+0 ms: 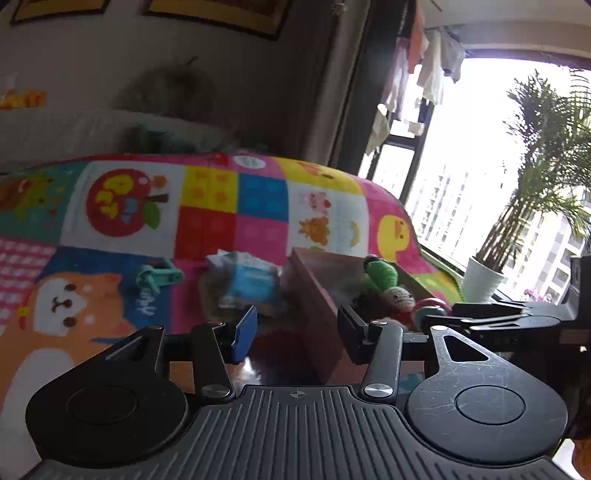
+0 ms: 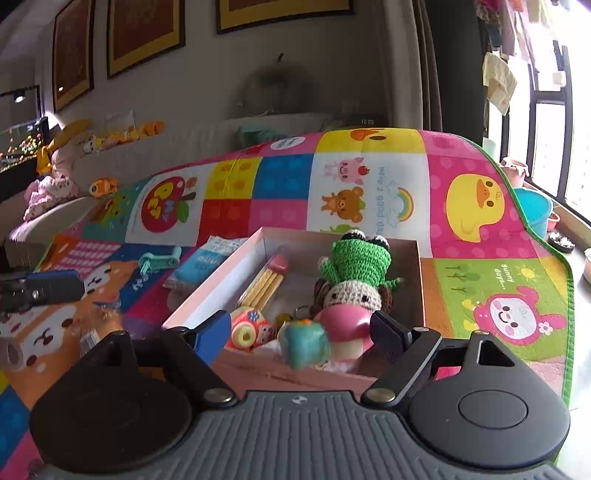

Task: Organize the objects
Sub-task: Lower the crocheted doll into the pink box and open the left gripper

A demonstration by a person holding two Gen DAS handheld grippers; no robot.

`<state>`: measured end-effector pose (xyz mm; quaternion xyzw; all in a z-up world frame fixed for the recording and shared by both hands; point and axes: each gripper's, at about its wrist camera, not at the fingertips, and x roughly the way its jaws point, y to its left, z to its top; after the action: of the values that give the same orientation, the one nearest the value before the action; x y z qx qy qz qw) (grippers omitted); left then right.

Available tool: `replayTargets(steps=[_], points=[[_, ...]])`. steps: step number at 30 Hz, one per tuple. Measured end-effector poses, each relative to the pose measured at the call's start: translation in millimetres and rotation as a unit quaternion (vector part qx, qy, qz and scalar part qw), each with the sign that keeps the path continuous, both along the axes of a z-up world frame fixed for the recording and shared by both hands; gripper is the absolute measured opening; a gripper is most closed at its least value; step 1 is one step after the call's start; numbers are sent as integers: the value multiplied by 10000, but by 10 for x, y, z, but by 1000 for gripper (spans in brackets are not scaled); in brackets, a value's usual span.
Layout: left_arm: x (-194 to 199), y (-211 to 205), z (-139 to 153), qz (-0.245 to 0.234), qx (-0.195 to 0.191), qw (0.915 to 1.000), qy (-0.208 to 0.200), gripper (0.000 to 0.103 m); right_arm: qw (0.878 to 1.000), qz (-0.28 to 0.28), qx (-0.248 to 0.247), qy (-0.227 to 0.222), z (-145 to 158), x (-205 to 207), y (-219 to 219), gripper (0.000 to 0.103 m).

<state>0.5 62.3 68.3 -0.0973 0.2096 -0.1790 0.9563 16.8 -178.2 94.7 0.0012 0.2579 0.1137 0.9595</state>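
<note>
Colorful playmat (image 2: pixel 476 206) w/ toy box (image 2: pixel 207 295)

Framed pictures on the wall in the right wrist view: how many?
3: one at far left, a second beside it, a third at top centre, cut off by the frame edge. More may lie out of view.

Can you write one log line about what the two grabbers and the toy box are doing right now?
left gripper: open, empty, beside box | right gripper: open, at box's near edge | teal toy: blurred between fingers | frog doll: in box
</note>
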Motion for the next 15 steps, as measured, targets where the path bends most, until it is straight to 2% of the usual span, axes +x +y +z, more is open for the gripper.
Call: replayTargets(steps=[4, 7, 9, 11, 13, 15], points=[[-60, 314, -78, 543, -68, 9985, 48, 52, 9997, 21, -229, 48, -75, -184, 56, 84], [-97, 513, -96, 818, -178, 9963, 202, 52, 9999, -33, -159, -31, -12, -156, 26, 83], [-133, 547, -94, 791, -215, 9964, 202, 52, 9998, -102, 125, 135, 46, -16, -17, 81], [-179, 519, -94, 637, -180, 9976, 221, 52, 9972, -47, 575, 481, 48, 173, -43, 81], [-223, 468, -96, 473, -85, 9985, 251, 52, 9922, 6, 951, 802, -18, 342, -27, 81], [-248, 407, -100, 283, 102, 9991, 315, 52, 9886, 38, 1123, 1002, -106, 456, 22, 81]])
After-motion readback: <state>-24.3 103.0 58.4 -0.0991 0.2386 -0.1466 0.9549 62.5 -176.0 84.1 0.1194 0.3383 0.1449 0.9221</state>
